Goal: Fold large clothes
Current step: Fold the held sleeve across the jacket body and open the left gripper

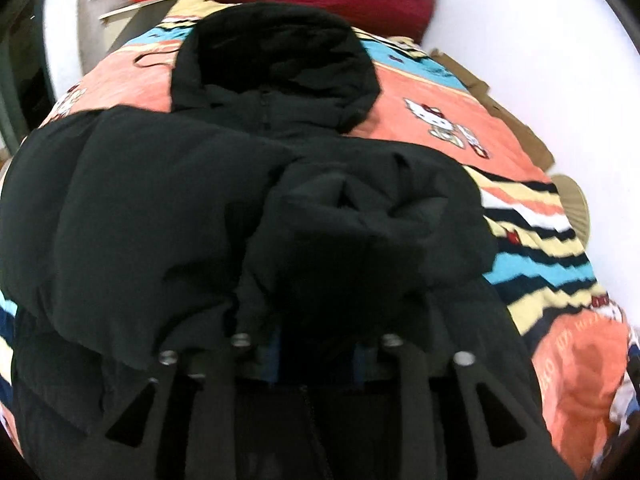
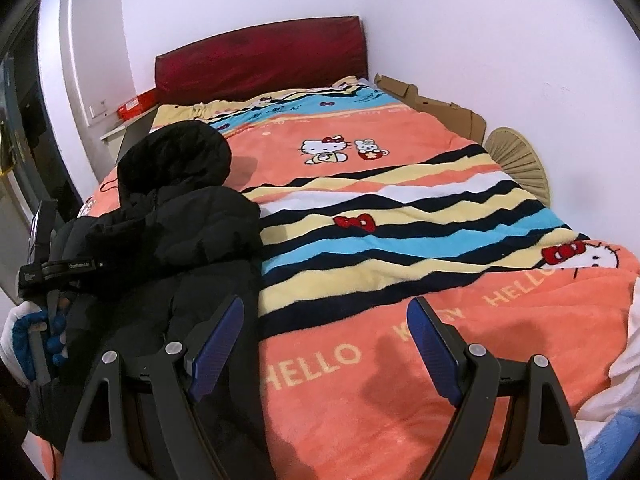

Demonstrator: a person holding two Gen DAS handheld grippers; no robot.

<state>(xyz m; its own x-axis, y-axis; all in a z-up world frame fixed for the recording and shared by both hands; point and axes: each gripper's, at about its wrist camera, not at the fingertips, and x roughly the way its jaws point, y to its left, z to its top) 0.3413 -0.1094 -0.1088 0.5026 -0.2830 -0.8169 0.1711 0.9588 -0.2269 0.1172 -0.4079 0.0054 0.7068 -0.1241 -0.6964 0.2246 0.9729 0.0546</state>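
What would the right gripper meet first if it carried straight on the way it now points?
Probably the orange blanket on the bed: the open right gripper aims down at its "HELLO" lettering, with the black jacket off to the left of that line. Depth is uncertain.

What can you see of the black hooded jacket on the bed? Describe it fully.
The black jacket is puffy, quilted, matte fabric. It lies bunched on the left of the striped cartoon blanket, hood open toward the red headboard. A sleeve is folded over its front, with the zip visible below the hood.
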